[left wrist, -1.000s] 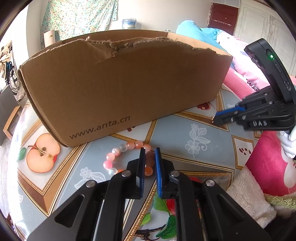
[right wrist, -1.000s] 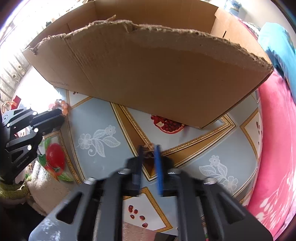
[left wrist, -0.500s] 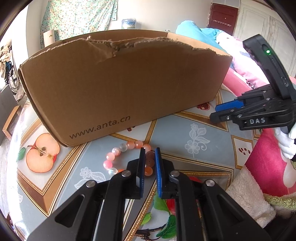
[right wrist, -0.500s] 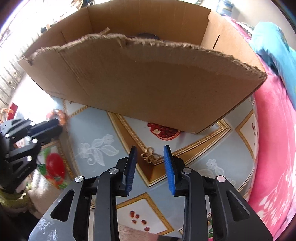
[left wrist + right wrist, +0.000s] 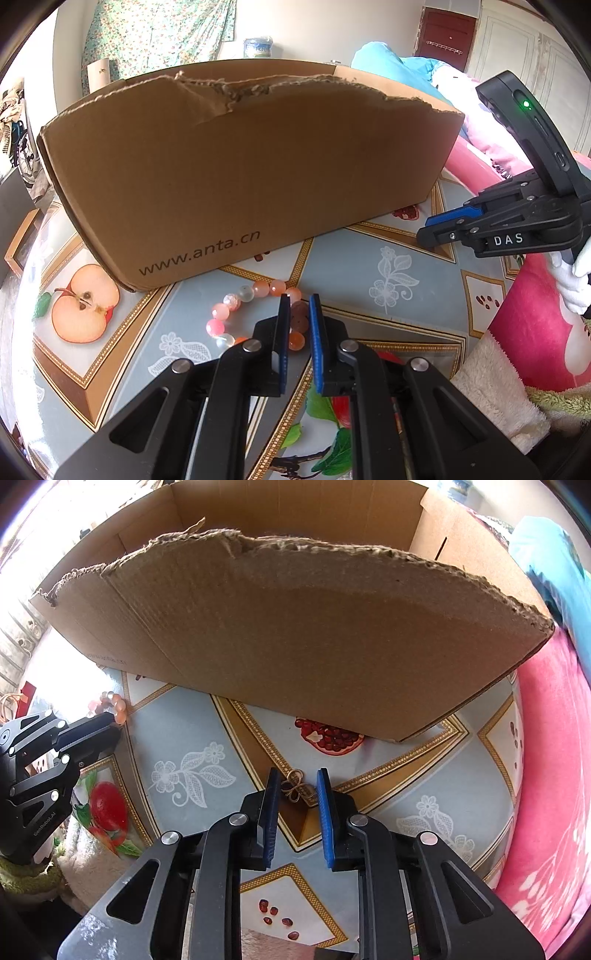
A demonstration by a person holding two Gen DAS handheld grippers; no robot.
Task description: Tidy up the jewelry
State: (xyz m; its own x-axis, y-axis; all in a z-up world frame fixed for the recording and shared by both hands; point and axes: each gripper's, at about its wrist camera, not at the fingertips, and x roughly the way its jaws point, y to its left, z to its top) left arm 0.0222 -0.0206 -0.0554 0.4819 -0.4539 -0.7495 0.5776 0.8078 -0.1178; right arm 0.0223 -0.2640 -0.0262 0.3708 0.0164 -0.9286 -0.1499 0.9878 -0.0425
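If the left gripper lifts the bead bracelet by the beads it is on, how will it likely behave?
The bead bracelet looks like separate round beads on a cord, so it would probably sag into a hanging loop. The smooth, glossy beads may slip between the left gripper pads. Lying flat as a ring on the tablecloth, it seems unlikely to roll.

A patterned cloth (image 5: 369,258) printed with a halved apple (image 5: 85,302), white flowers and a split pomegranate (image 5: 328,734) covers the worktop, while a pink blanket (image 5: 550,775) lies along its right edge and a floral curtain (image 5: 155,33) hangs on the far wall beside a dark red door (image 5: 443,33).
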